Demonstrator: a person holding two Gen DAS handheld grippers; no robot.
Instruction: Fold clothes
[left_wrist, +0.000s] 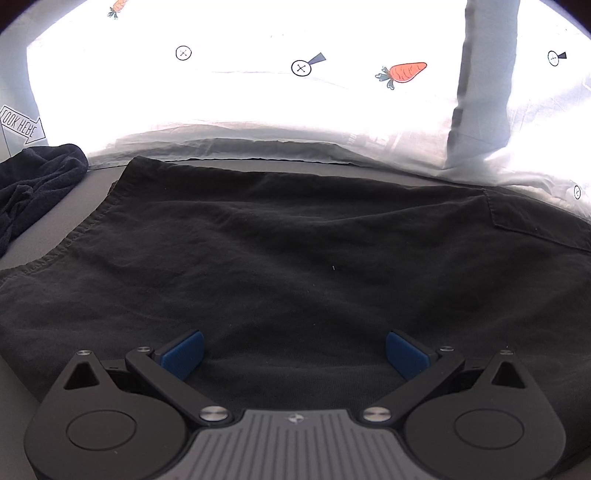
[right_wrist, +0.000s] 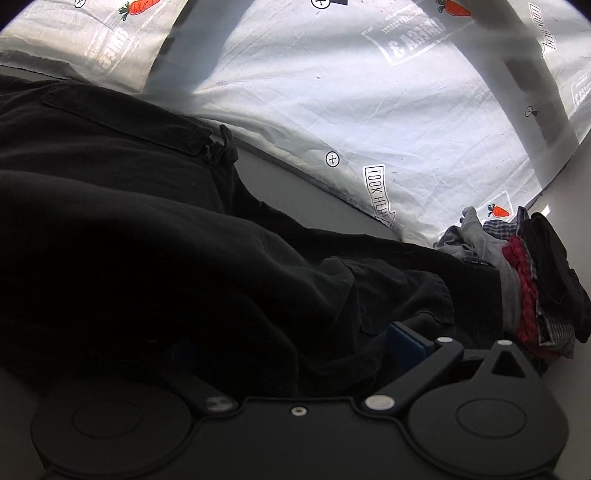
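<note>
- One black garment (left_wrist: 295, 240) lies spread on the grey surface (left_wrist: 99, 177), filling most of the left wrist view; a stitched hem runs along its left edge and a pocket flap sits at its right.
- In the right wrist view the same black garment (right_wrist: 147, 229) is bunched in folds; one knotted drawstring shows near a flap, and its lower part sinks into shadow where detail is lost.
- Left hand-held gripper (left_wrist: 294, 352): two blue pads spread wide apart over the cloth, nothing between them.
- Right hand-held gripper (right_wrist: 295, 354): one blue pad (right_wrist: 406, 349) visible, the other buried in dark fabric; black cloth lies between the fingers, but a closed grip cannot be told.
- One dark navy crumpled piece (left_wrist: 37, 184) at the surface's left edge, cut off by the frame.
- One pile of clothes (right_wrist: 524, 280) right of the garment: grey, checked, red and black layers; exact count unclear.
- A white printed sheet (left_wrist: 258, 92) hangs behind the surface, overexposed in the left view. Left view counts: two carrots, four button marks, one arrow label.
- Legible writing: "LOOK HERE" on arrow labels (right_wrist: 380, 195); a boxed stamp shows mirrored through the cloth, unreadable.
</note>
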